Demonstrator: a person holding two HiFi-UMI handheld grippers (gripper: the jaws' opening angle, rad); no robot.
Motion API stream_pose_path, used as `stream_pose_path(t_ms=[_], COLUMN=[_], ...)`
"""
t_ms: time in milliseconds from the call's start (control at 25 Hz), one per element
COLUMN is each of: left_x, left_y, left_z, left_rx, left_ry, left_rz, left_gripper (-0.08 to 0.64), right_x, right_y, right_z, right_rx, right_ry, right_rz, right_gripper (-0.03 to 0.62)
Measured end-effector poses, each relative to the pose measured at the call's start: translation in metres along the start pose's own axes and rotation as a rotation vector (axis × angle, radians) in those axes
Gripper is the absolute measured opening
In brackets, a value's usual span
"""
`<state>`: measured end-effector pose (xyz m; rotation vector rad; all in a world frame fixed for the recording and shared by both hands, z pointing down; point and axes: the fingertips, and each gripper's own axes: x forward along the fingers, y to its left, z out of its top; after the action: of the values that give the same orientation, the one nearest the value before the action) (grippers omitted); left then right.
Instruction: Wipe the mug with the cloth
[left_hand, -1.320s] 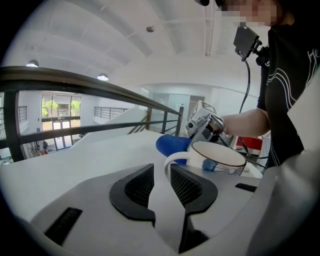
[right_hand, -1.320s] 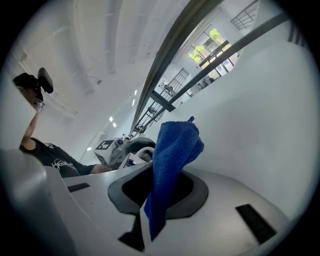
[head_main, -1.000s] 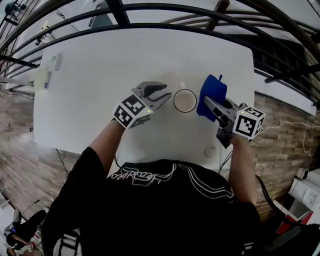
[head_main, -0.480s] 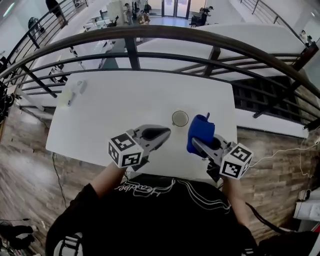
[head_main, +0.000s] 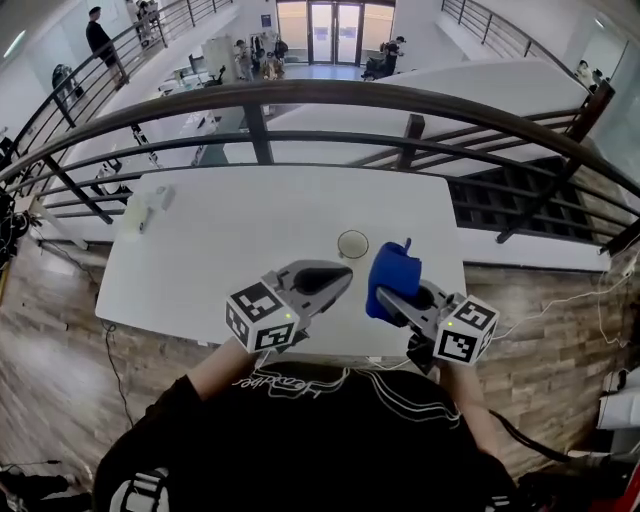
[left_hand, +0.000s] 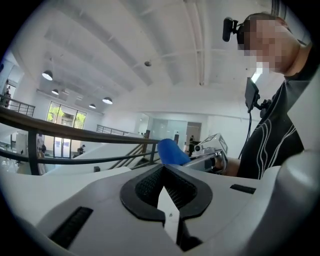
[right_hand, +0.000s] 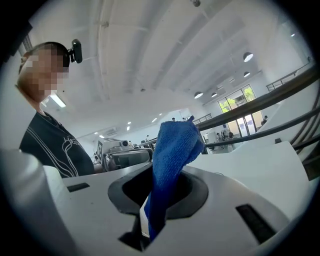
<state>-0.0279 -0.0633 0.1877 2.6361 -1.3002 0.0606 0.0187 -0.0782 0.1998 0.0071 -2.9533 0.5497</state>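
Observation:
A white mug (head_main: 352, 244) stands upright on the white table (head_main: 230, 230), near its front right part. My left gripper (head_main: 343, 276) hovers just in front and left of the mug, raised off the table, jaws shut with nothing between them. My right gripper (head_main: 385, 292) is lifted to the right of the mug and is shut on a blue cloth (head_main: 392, 279), which bunches up above the jaws. In the right gripper view the blue cloth (right_hand: 170, 165) rises out of the closed jaws. The left gripper view shows the blue cloth (left_hand: 171, 151) beyond its shut jaws.
A small pale object (head_main: 143, 207) lies at the table's far left corner. A dark metal railing (head_main: 320, 95) runs along the table's far side, with a drop to a lower floor behind it. Brick-patterned floor surrounds the table.
The head view has tilted up and back, so the table looks farther away. Both grippers have risen off the table toward me. The left gripper's jaws have closed on nothing.

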Motion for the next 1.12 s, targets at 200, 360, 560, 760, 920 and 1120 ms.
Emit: stream_pose_path(t_ms=[200,360,560,760,920,1120], left_x=[0.0,0.007,0.014,0.011,0.012,0.013], left_y=[-0.011,-0.015,-0.007,-0.012,-0.013,-0.008], left_z=[-0.02,-0.021,-0.021,-0.015,-0.016,-0.007], left_rx=[-0.014,-0.018,-0.018,-0.004,-0.006,-0.004], left_ry=[-0.009,-0.017,0.009,0.013,0.016,0.027], left_rz=[-0.012,-0.002,0.018,0.02,0.022,0.037], left_gripper=[0.008,0.008,0.008,0.008,0.008,0.008], right_x=[-0.005,-0.009,-0.011,-0.01,-0.008,-0.006], right_y=[0.005,0.003,-0.001,0.005,0.006,0.005], right_z=[-0.021,-0.025,-0.016,-0.017,-0.019,-0.003], right_rx=[-0.021,-0.019,-0.022,-0.035,-0.049,-0.063], right_ry=[0.02,0.033,0.016,0.016,0.026,0.025], right_rz=[-0.016,0.002,0.022,0.035,0.04,0.041], right_gripper=[0.054,0.054,0.054,0.054,0.054,0.054])
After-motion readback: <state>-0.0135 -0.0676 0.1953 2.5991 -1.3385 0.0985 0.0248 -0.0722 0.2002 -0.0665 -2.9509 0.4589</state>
